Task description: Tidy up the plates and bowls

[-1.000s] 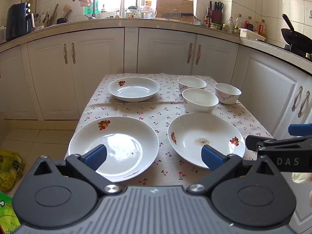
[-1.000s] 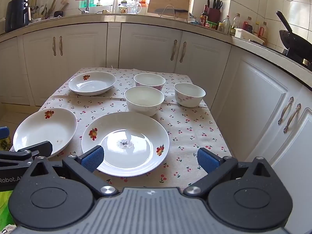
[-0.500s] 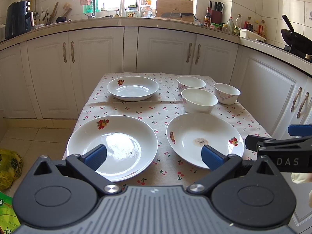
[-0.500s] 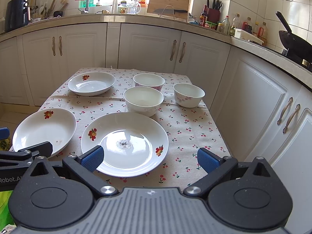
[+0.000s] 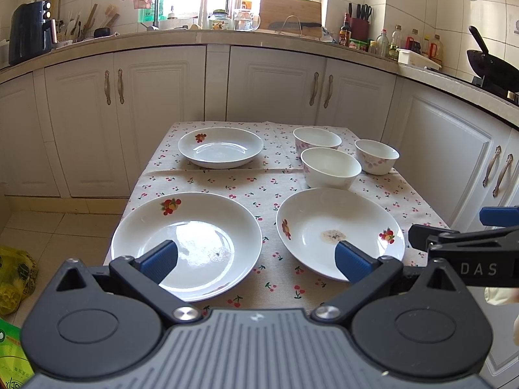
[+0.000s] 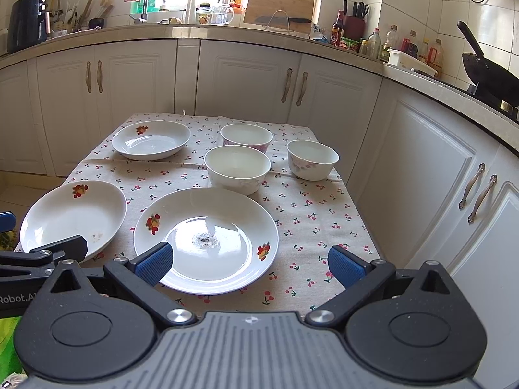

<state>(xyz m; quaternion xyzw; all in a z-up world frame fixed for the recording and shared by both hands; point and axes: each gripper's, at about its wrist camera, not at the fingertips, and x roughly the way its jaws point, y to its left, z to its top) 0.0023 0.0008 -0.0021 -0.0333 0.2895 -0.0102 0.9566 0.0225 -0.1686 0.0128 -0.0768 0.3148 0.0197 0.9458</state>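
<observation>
Left wrist view
Left gripper [image 5: 256,257]: held level at the near edge of the table [image 5: 382,191], fingers spread wide and empty.
Blue pads [image 5: 159,259]: ribbed and rubbery on black arms.
Near-left plate [image 5: 194,227]: glossy white, shallow, with a fruit print; it lies on the table just ahead of the left gripper.
Near-right plate [image 5: 324,223]: same make, beside the first, a dried smear at its centre.
Far plate [image 5: 220,147]: smaller, at the table's far left.
Right gripper [image 5: 454,230]: pokes in at the table's near right corner.

Right wrist view
Right gripper [image 6: 249,262]: level, fingers apart, holding nothing, facing the smeared plate.
Three bowls [image 6: 238,170]: deep white, clustered at the table's far right.
Cloth [image 6: 311,214]: beige, cherry-patterned.
Cabinets [image 6: 249,81]: white, behind the table.
</observation>
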